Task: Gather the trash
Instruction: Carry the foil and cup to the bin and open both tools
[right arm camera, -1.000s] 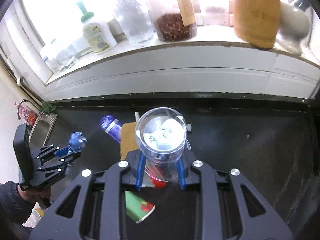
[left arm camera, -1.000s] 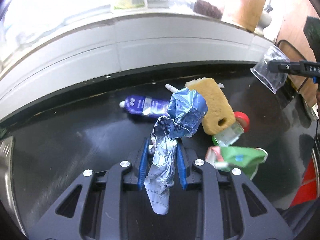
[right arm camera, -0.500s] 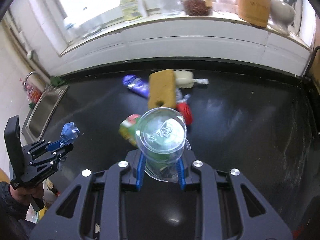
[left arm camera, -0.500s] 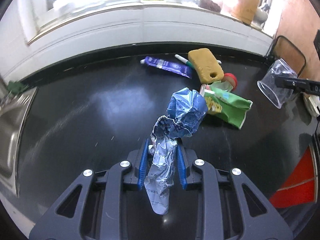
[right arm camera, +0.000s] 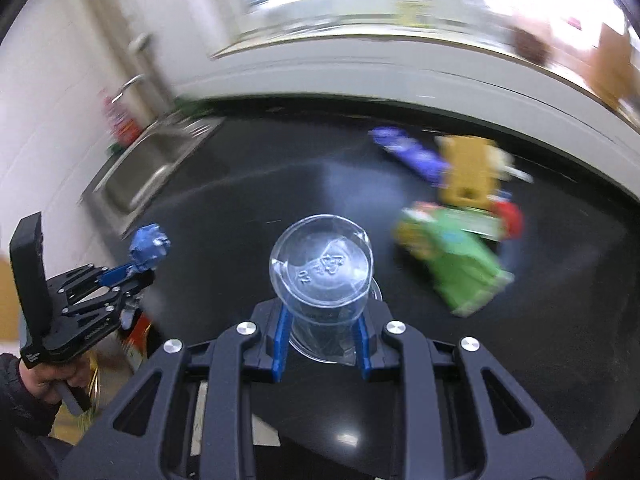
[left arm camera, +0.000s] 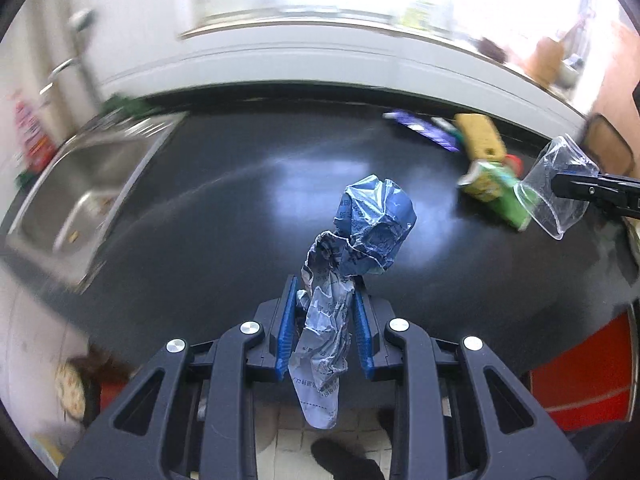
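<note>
My left gripper (left arm camera: 325, 320) is shut on a crumpled blue and silver wrapper (left arm camera: 352, 248) and holds it above the front edge of the black counter (left arm camera: 240, 200). It also shows in the right wrist view (right arm camera: 132, 270), at the left. My right gripper (right arm camera: 320, 320) is shut on a clear plastic cup (right arm camera: 322, 268), also seen in the left wrist view (left arm camera: 554, 188). On the counter lie a green carton (right arm camera: 460, 264), a yellow sponge (right arm camera: 470, 172), a red cap (right arm camera: 510, 216) and a purple tube (right arm camera: 408, 152).
A steel sink (left arm camera: 80, 184) is set in the counter at the left. A white windowsill (left arm camera: 360, 40) with jars runs along the back. A red object (left arm camera: 588, 376) sits below the counter's front right edge. Tiled floor (left arm camera: 288, 436) shows under the left gripper.
Both grippers have pulled back from the counter and swung left with their loads; the trash pile now sits farther away at the right and the sink has come into view.
</note>
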`<state>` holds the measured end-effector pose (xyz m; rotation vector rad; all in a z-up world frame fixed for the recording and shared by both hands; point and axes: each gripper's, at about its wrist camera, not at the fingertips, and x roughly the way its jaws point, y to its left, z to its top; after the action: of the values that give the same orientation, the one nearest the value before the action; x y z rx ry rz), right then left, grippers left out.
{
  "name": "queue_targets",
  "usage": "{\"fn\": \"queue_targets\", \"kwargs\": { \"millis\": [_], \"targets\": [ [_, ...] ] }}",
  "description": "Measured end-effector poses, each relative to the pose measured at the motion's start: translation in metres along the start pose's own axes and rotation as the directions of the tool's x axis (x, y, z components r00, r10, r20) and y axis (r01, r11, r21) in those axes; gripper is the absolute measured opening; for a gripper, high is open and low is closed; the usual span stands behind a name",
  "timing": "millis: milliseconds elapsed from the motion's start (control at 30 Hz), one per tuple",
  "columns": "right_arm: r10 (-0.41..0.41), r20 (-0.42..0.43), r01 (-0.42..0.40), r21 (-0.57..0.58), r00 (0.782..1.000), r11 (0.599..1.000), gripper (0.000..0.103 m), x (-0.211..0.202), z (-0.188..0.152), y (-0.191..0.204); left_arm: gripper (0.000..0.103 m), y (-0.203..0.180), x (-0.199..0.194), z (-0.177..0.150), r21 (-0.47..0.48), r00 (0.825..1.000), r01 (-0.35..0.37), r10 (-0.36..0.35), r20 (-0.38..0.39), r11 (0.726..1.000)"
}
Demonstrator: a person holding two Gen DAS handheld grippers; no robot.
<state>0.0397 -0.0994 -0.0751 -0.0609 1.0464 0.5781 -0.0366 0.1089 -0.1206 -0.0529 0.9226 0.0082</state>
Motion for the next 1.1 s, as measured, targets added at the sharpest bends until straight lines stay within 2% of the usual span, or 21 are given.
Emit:
{"fn": "queue_targets", "kwargs": {
  "millis": [100,167,300,433,533,667,800,1100],
  "targets": [
    [0.088,-0.047,-0.092,-0.100,0.995,0.991,0.027,0.024,0.008,0.061,0.026,0.046,-0.021,-0.034,-0.093,0.997,-0.074,0.073,-0.016,0.993],
    [0.159,-0.095,-0.175,-0.182,0.983,0.968,0.027,0.043,0.009,0.112,0.026,0.076,-0.034,-0.059,-0.164,0.993,-0.120,0.116,-0.036,0.979],
    [0.272,-0.218,-0.329,-0.299,0.937,0.896,0.027,0.082,-0.002,0.209,0.026,0.133,-0.058,-0.119,-0.301,0.975,-0.219,0.198,-0.100,0.928],
    [0.303,-0.326,-0.414,-0.365,0.896,0.834,0.027,0.116,-0.021,0.281,0.026,0.173,-0.067,-0.171,-0.391,0.956,-0.291,0.244,-0.166,0.873],
    [0.299,-0.388,-0.447,-0.382,0.872,0.809,0.027,0.143,-0.033,0.320,0.026,0.198,-0.063,-0.204,-0.439,0.945,-0.322,0.256,-0.203,0.839],
    [0.261,-0.436,-0.446,-0.404,0.861,0.799,0.028,0.177,-0.043,0.354,0.026,0.219,-0.054,-0.231,-0.485,0.941,-0.332,0.249,-0.229,0.809],
    [0.215,-0.465,-0.429,-0.424,0.859,0.797,0.028,0.202,-0.053,0.371,0.026,0.235,-0.036,-0.241,-0.515,0.945,-0.319,0.225,-0.237,0.796],
    [0.159,-0.491,-0.409,-0.457,0.856,0.790,0.029,0.236,-0.053,0.393,0.027,0.247,-0.014,-0.245,-0.524,0.955,-0.282,0.183,-0.233,0.804]
  ]
}}
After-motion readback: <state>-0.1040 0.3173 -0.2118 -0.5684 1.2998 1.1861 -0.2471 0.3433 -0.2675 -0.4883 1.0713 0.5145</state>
